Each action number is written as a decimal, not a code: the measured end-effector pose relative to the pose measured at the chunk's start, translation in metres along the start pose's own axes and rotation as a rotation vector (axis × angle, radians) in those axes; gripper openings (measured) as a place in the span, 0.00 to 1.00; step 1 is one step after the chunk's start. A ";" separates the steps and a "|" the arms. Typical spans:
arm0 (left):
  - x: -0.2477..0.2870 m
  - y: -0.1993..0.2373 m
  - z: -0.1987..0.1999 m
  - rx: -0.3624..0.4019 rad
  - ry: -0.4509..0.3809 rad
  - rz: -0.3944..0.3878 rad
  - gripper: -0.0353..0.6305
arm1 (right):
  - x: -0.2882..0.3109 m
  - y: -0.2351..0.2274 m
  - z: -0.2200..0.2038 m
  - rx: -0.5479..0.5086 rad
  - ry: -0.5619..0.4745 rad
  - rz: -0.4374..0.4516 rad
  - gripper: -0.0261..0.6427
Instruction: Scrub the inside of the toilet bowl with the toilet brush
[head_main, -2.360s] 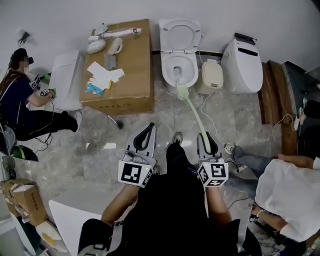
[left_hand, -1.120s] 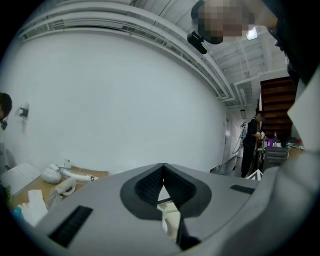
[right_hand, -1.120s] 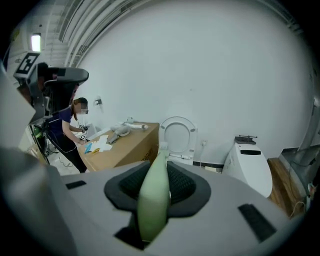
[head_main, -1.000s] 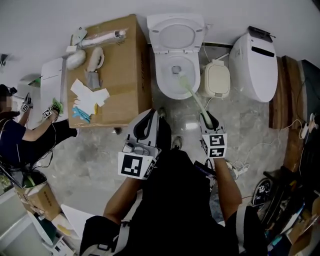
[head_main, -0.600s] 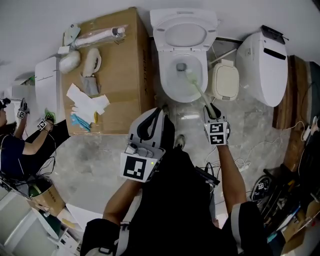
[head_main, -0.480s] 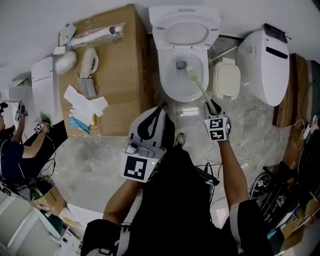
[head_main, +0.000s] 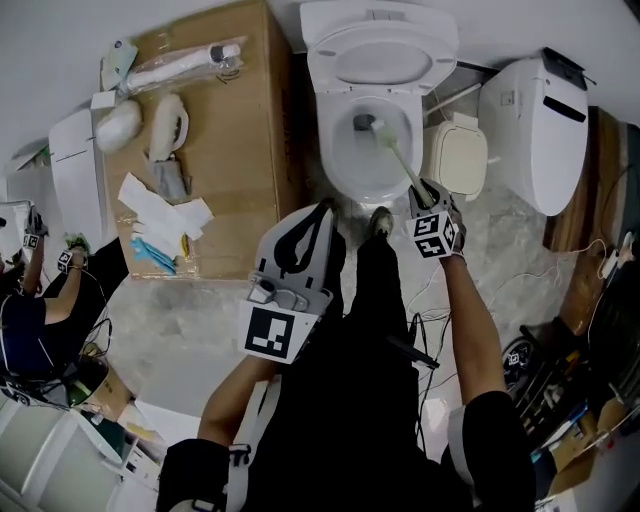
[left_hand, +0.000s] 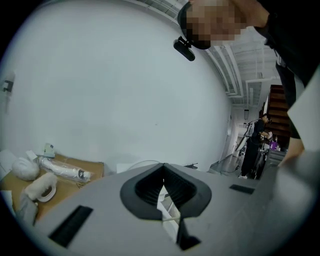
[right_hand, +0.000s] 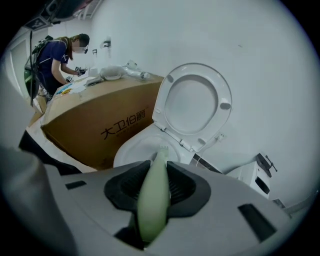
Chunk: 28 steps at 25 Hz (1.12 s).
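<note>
Toilet bowl (head_main: 328, 158) encircles the toilet brush (head_main: 398, 160), clamped in right gripper (head_main: 422, 191).

Pale green toilet brush (head_main: 398, 158) slants into open white bowl (head_main: 330, 150).

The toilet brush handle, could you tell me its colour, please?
The toilet brush handle is pale green, clearest in the right gripper view.
</note>
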<state>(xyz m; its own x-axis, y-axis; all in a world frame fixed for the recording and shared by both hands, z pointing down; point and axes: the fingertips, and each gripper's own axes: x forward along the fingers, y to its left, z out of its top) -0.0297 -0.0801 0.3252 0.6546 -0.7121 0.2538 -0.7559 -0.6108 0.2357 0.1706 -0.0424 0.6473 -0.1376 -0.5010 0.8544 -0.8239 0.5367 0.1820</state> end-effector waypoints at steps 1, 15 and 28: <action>0.003 0.001 -0.001 0.001 0.002 0.005 0.06 | 0.007 -0.002 -0.001 -0.022 0.010 0.009 0.21; 0.028 0.005 -0.029 -0.031 0.035 0.088 0.06 | 0.087 -0.037 -0.022 -0.302 0.100 0.055 0.21; 0.033 0.004 -0.056 -0.041 0.084 0.117 0.06 | 0.136 -0.044 -0.048 -0.578 0.237 0.067 0.21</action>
<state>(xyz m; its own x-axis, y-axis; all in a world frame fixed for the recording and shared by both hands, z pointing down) -0.0100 -0.0870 0.3870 0.5624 -0.7451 0.3585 -0.8268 -0.5096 0.2381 0.2141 -0.1017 0.7787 0.0020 -0.3248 0.9458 -0.3779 0.8754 0.3015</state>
